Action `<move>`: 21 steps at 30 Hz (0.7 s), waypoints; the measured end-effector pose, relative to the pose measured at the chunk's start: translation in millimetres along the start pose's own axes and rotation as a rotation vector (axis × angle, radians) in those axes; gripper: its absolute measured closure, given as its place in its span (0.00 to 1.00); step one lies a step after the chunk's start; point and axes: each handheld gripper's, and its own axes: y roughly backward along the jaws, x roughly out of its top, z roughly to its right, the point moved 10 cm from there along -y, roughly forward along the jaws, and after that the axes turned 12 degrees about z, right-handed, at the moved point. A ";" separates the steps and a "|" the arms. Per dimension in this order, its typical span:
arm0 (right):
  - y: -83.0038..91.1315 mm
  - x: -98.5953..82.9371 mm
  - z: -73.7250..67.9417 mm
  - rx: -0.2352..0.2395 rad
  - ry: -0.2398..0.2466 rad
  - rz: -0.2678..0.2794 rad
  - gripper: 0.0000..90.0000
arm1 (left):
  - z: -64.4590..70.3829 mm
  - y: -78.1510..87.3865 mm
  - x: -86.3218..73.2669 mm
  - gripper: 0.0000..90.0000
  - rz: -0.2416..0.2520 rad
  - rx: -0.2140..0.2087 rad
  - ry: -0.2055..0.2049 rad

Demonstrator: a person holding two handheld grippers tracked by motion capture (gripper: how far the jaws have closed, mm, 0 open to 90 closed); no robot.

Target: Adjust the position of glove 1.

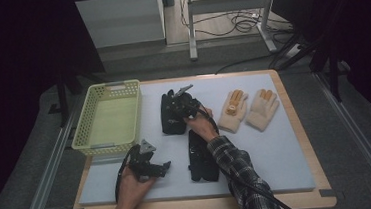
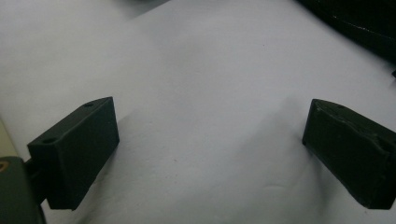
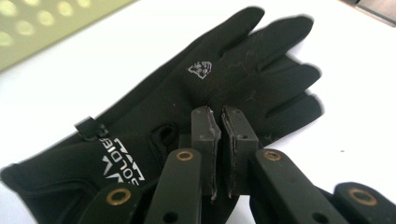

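Note:
Two black gloves lie on the white mat (image 1: 277, 152). The far black glove (image 1: 170, 124) lies flat, with a small white logo on its back (image 3: 200, 70). My right gripper (image 1: 181, 104) hovers right over it, jaws shut together (image 3: 219, 114) above the palm; I see no fabric between them. The near black glove (image 1: 201, 161) lies under the right forearm, and its edge shows in the left gripper view (image 2: 364, 23). My left gripper (image 1: 164, 165) rests low on the mat to that glove's left, jaws wide open (image 2: 210, 149) with only bare mat between them.
A pale yellow-green plastic basket (image 1: 107, 85) stands at the mat's left edge; its wall shows in the right gripper view (image 3: 42, 28). Two cream gloves with orange fingertips (image 1: 233, 112) (image 1: 262, 109) lie side by side at the right. The mat rests on a wooden board.

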 end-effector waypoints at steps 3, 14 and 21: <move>10.4 6.9 -1.1 0.019 -0.023 0.021 0.93 | 0.1 0.0 0.0 0.04 0.000 0.000 0.001; 59.0 27.2 -18.1 0.060 -0.041 0.090 0.93 | -0.2 0.1 -0.1 0.04 -0.001 0.001 -0.002; 103.1 30.7 -35.4 0.081 -0.036 0.117 0.93 | -0.2 0.0 -0.1 0.04 0.000 0.001 -0.003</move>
